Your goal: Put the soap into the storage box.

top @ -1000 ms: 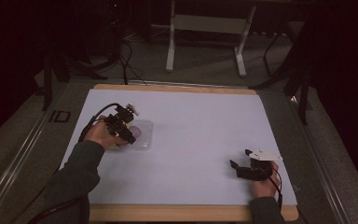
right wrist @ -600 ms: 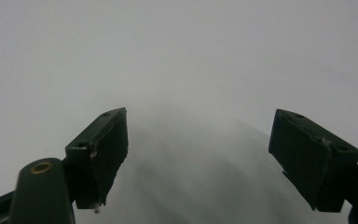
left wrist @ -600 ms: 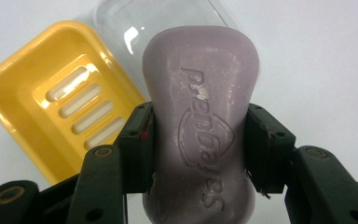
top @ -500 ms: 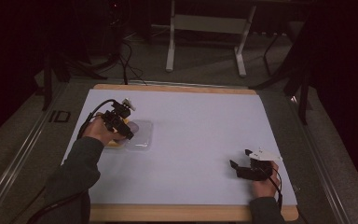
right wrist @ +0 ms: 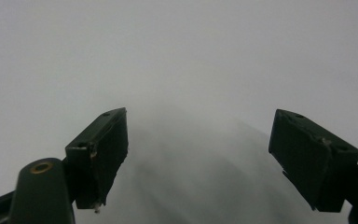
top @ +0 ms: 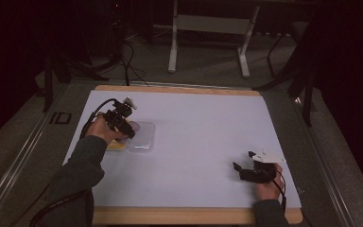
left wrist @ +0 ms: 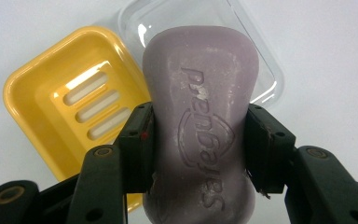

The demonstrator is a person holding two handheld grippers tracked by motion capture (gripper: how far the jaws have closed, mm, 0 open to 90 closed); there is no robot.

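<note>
A mauve bar of soap [left wrist: 198,116] with raised lettering is clamped across its waist by my left gripper [left wrist: 199,147], both pads pressing on its sides. Below it on the table lie a yellow soap dish [left wrist: 70,98] with slotted drain holes and a clear plastic lid [left wrist: 256,56] beside it. From above, my left gripper [top: 125,128] hovers over the yellow soap dish [top: 115,145] and the clear lid [top: 142,138] at the table's left. My right gripper [right wrist: 198,158] stands open over bare white table, nothing between its jaws; it rests near the front right [top: 246,171].
A white sheet covers the table [top: 198,127], with a wooden edge at front and back. A cable trails from the left gripper. Beyond the table stands a metal frame [top: 208,28] on a dark floor.
My left hand has lifted the soap slightly up and away from the lid, leaving the yellow dish and lid more exposed. The right hand has not moved.
</note>
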